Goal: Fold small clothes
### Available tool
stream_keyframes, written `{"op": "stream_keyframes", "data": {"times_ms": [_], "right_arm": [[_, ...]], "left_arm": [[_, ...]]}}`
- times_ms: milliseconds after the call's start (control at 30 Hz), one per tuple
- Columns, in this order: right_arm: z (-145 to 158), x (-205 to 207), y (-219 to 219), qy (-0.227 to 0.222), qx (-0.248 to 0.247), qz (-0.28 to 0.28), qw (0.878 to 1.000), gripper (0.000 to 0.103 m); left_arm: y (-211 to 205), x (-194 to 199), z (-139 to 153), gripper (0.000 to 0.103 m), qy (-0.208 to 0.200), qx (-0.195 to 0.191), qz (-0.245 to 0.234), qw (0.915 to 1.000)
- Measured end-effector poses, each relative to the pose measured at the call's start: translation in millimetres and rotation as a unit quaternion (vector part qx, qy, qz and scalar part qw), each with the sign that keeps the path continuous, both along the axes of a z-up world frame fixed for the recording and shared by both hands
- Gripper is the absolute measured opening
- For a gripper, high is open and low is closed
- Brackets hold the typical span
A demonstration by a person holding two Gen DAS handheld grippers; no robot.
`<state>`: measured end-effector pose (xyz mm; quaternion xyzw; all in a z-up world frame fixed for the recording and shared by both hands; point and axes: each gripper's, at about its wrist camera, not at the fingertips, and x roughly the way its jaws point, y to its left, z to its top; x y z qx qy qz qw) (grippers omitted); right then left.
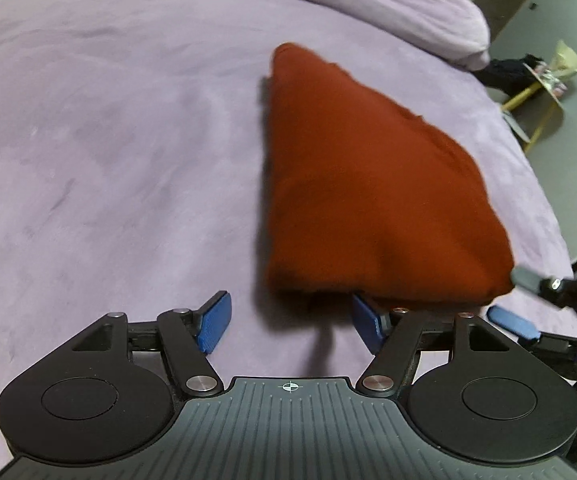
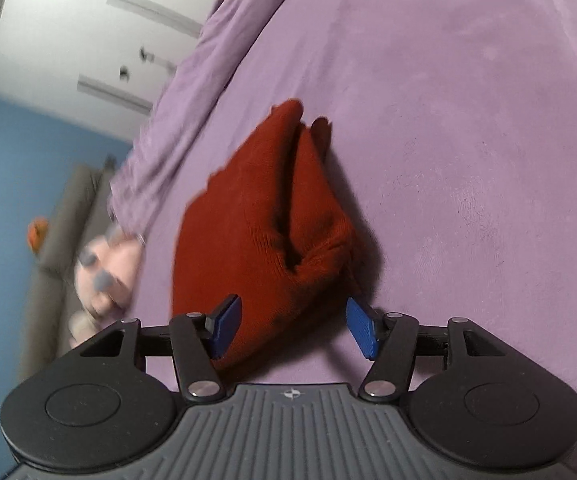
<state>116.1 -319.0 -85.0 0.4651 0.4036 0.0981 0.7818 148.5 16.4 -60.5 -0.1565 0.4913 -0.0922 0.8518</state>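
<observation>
The folded red garment (image 1: 368, 184) lies on the lilac bed (image 1: 108, 160), at one o'clock from the left gripper (image 1: 292, 322). Both grippers' jaws stand apart, empty; the right gripper (image 2: 294, 326) straddles the garment's near corner, probably because the fold looks finished.

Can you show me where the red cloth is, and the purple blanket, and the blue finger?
Red cloth (image 1: 368, 184): left wrist view, middle of its top.
Purple blanket (image 1: 108, 140): left wrist view, bare part.
Blue finger (image 2: 362, 328): right wrist view, pad's face.

You're in a home bedroom: a bed under a soft lilac plush blanket (image 1: 128, 140), a blue-painted wall (image 2: 20, 168), a grey sofa (image 2: 68, 216) and white panelled doors (image 2: 88, 20) beyond.
</observation>
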Motion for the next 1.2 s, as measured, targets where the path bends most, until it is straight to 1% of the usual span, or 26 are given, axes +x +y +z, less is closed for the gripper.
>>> {"op": "stream_keyframes", "data": {"times_ms": [33, 67, 100, 133, 167, 200, 267, 300, 333, 367, 400, 433, 467, 533, 600, 667, 733, 767, 800, 900, 1000, 1067, 1133, 1200], "right_arm": [[-1, 1, -1, -0.001, 0.014, -0.013, 1.000, 0.056], [-2, 4, 0, -0.002, 0.023, -0.022, 0.999, 0.051], [-2, 5, 1, 0.000, 0.022, -0.029, 0.999, 0.033], [2, 7, 5, 0.003, 0.006, -0.031, 0.999, 0.019], [6, 6, 9, 0.001, -0.010, -0.028, 1.000, 0.019], [8, 6, 14, -0.006, -0.005, -0.030, 1.000, 0.017], [2, -2, 5, -0.029, 0.094, -0.035, 0.995, 0.016], [-1, -5, 1, -0.032, 0.118, -0.048, 0.991, 0.016], [-1, -7, -4, -0.022, 0.092, -0.055, 0.994, 0.016], [3, -5, -3, -0.004, 0.024, -0.057, 0.998, 0.016], [5, -2, 1, 0.017, -0.048, -0.050, 0.997, 0.016], [5, -1, 5, 0.026, -0.104, -0.043, 0.993, 0.016], [7, -2, 8, 0.019, -0.124, -0.038, 0.991, 0.016], [11, -4, 11, 0.011, -0.131, -0.037, 0.991, 0.017], [17, -4, 14, 0.010, -0.155, -0.035, 0.987, 0.018], [27, -1, 17, 0.006, -0.196, -0.043, 0.980, 0.019], [36, -4, 15, 0.011, -0.249, -0.061, 0.966, 0.023], [40, -5, 12, 0.008, -0.260, -0.069, 0.963, 0.023], [44, -4, 11, -0.002, -0.258, -0.067, 0.964, 0.023], [54, 7, 19, -0.027, -0.253, -0.038, 0.966, 0.023], [62, 28, 45, -0.055, -0.267, 0.003, 0.962, 0.023], [66, 43, 65, -0.074, -0.271, 0.033, 0.959, 0.023], [69, 60, 85, -0.089, -0.289, 0.063, 0.951, 0.023], [66, 81, 102, -0.093, -0.315, 0.085, 0.941, 0.024]], "left_arm": [[0, 0, 0, 0.071, 0.000, 0.001, 0.002, 1.0000], [-1, 1, 0, 0.071, -0.001, 0.005, 0.004, 1.0000], [-3, 4, 0, 0.071, 0.001, 0.017, 0.009, 0.9998], [-4, 5, 1, 0.071, 0.002, 0.028, 0.014, 0.9995], [-6, 6, 1, 0.071, 0.001, 0.036, 0.019, 0.9992], [-7, 5, 3, 0.071, 0.000, 0.037, 0.024, 0.9990], [-6, 4, 4, 0.071, 0.003, 0.031, 0.032, 0.9990], [-7, 4, 3, 0.071, 0.004, 0.030, 0.035, 0.9989], [-7, 3, 4, 0.071, 0.006, 0.035, 0.037, 0.9987], [-7, 3, 4, 0.071, 0.009, 0.044, 0.041, 0.9981], [-8, 3, 4, 0.071, 0.013, 0.056, 0.044, 0.9974], [-9, 3, 3, 0.071, 0.015, 0.061, 0.044, 0.9970], [-8, 3, 3, 0.071, 0.017, 0.060, 0.045, 0.9970], [-6, 1, 4, 0.071, 0.018, 0.061, 0.052, 0.9966], [-7, 1, 6, 0.071, 0.020, 0.068, 0.052, 0.9961], [-7, -1, 10, 0.071, 0.017, 0.079, 0.049, 0.9955], [-7, -2, 13, 0.071, 0.016, 0.090, 0.048, 0.9947], [-6, -3, 14, 0.071, 0.016, 0.096, 0.049, 0.9940], [-6, -2, 16, 0.071, 0.017, 0.105, 0.051, 0.9931], [-10, 0, 21, 0.071, 0.013, 0.140, 0.060, 0.9882], [-14, 5, 26, 0.072, 0.006, 0.174, 0.066, 0.9826], [-13, 7, 32, 0.073, -0.006, 0.183, 0.068, 0.9807], [-11, 12, 38, 0.074, -0.017, 0.184, 0.078, 0.9797], [-11, 22, 42, 0.076, -0.029, 0.182, 0.072, 0.9802]]}}
